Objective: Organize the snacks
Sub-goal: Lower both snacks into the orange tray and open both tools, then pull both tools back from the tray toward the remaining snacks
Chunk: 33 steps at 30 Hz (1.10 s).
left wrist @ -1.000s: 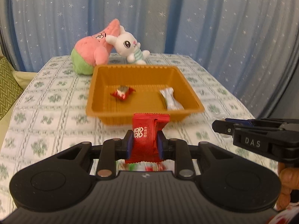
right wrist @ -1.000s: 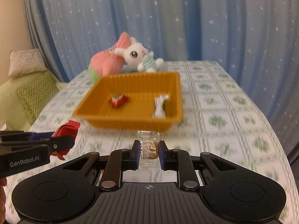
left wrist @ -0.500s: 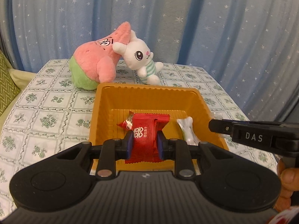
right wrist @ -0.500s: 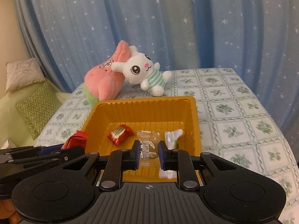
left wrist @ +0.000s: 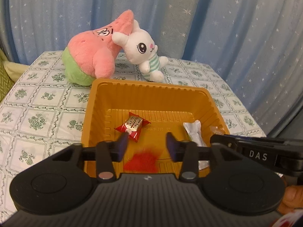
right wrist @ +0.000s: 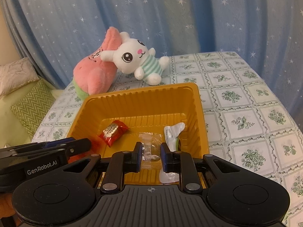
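Our left claw stood spread apart above the orange tray, a blurred red packet beneath it. Our right claw loosely bracketed a clear wrapped snack over the tray on the worktop.

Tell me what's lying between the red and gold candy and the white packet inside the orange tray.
In the right wrist view, a clear-wrapped snack sits between them, framed by the right gripper.
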Each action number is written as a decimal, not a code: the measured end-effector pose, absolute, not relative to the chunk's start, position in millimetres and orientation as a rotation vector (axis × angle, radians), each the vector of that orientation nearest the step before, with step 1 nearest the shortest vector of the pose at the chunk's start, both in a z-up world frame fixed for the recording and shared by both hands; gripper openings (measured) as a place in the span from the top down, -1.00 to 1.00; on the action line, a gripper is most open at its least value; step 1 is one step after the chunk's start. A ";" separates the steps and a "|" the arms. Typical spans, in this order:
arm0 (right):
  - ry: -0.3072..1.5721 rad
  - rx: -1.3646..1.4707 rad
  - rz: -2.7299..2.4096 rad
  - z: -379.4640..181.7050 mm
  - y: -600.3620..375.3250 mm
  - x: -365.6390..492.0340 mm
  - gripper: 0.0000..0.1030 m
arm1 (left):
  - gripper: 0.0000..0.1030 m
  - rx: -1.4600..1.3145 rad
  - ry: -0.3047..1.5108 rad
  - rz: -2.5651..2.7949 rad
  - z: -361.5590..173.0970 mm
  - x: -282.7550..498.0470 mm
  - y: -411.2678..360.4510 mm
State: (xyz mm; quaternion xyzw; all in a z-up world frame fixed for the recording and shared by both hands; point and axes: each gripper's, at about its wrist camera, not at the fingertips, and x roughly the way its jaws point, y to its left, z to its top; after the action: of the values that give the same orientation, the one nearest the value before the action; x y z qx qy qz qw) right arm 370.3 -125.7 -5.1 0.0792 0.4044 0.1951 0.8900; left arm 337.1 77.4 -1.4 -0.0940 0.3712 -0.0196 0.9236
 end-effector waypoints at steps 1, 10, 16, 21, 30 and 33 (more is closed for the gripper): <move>0.842 0.166 0.406 -5.6 -125.8 370.0 0.60 | 0.18 -0.189 0.762 -0.037 -1.6 335.8 78.2; 0.846 0.183 0.415 -4.4 -121.9 374.5 0.59 | 0.18 -0.203 0.763 -0.011 -1.4 316.9 90.3; 0.842 0.242 0.465 -3.1 -119.4 381.5 0.49 | 0.11 -0.195 0.757 -0.002 0.5 296.6 92.1; 0.819 0.273 0.453 1.5 -132.7 369.0 0.05 | 0.09 -0.199 0.757 0.013 -1.6 270.2 92.6; 0.844 0.279 0.368 -7.2 -173.5 290.2 0.05 | 0.01 -0.179 0.757 0.044 -2.7 205.1 79.9; 0.856 0.259 0.341 -11.5 -183.9 257.0 0.05 | -0.08 -0.183 0.752 0.052 0.0 181.2 74.5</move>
State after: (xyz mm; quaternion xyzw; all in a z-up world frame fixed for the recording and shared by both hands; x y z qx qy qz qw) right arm 257.0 -183.9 -11.5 0.1247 0.4120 0.1639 0.8876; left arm 181.2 74.5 0.0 -0.0892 0.3668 0.0254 0.9257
